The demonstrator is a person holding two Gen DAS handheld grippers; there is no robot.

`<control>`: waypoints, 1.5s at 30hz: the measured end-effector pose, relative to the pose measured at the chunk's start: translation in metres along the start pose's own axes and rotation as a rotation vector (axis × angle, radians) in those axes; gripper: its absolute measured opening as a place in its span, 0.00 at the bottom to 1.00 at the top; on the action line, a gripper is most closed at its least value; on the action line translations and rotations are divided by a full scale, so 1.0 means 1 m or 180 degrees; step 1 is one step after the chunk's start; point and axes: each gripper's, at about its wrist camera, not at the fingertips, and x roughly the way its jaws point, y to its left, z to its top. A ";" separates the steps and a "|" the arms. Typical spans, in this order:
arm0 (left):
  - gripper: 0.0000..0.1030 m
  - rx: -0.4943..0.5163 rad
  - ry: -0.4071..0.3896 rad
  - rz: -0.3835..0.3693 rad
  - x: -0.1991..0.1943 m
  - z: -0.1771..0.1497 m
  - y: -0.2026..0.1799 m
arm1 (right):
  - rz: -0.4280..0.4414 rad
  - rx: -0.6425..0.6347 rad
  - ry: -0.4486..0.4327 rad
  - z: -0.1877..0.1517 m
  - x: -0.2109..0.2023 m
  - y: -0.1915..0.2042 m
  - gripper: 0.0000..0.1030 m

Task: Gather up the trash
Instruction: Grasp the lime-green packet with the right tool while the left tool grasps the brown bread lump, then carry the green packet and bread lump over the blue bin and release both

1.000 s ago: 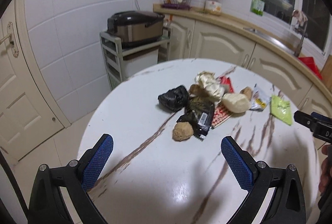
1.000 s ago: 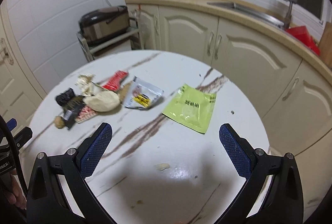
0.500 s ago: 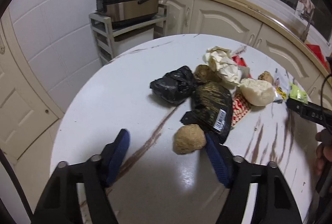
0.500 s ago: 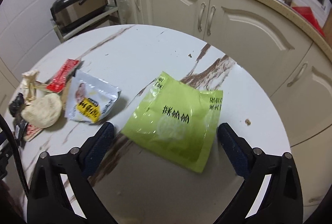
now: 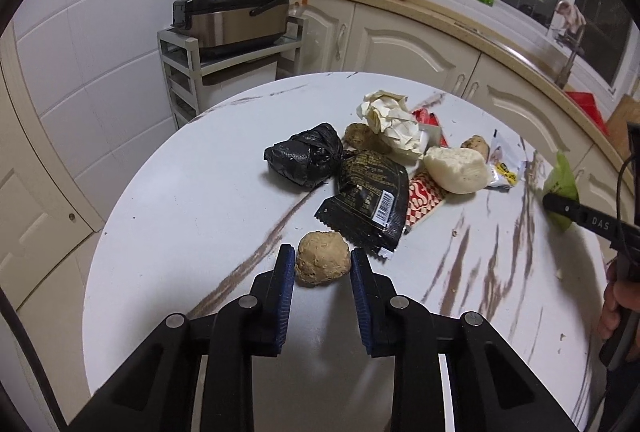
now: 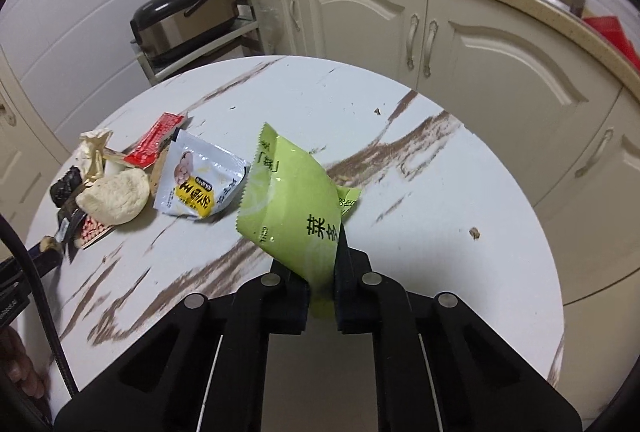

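Your left gripper [image 5: 322, 264] is black with blue ribbed pads [image 5: 286, 288] and silver screws; the right gripper's [image 6: 322, 252] pads look black, perhaps shadowed.

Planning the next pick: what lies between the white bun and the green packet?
In the right wrist view, a silver-and-yellow snack packet lies between the white bun and the green packet.

A home kitchen: white tiled walls, cream cabinets [image 6: 500, 44] under a curved countertop [image 5: 460, 20] with a sink tap [image 5: 570, 60], a rice cooker [image 5: 230, 16] on a small rack [image 5: 188, 72], and a round marble-patterned table [image 5: 192, 216].
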 end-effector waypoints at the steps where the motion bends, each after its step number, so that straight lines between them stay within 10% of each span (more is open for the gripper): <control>1: 0.23 -0.0002 -0.0018 -0.0010 -0.002 0.000 0.002 | 0.0064 0.0024 -0.0024 -0.004 -0.003 -0.002 0.08; 19: 0.23 0.0358 -0.0323 -0.0307 -0.080 -0.022 -0.068 | 0.0406 0.0166 -0.0432 -0.054 -0.095 -0.014 0.08; 45: 0.23 0.1764 0.0085 -0.1742 -0.075 -0.087 -0.404 | -0.0455 0.1169 -0.0840 -0.194 -0.249 -0.216 0.08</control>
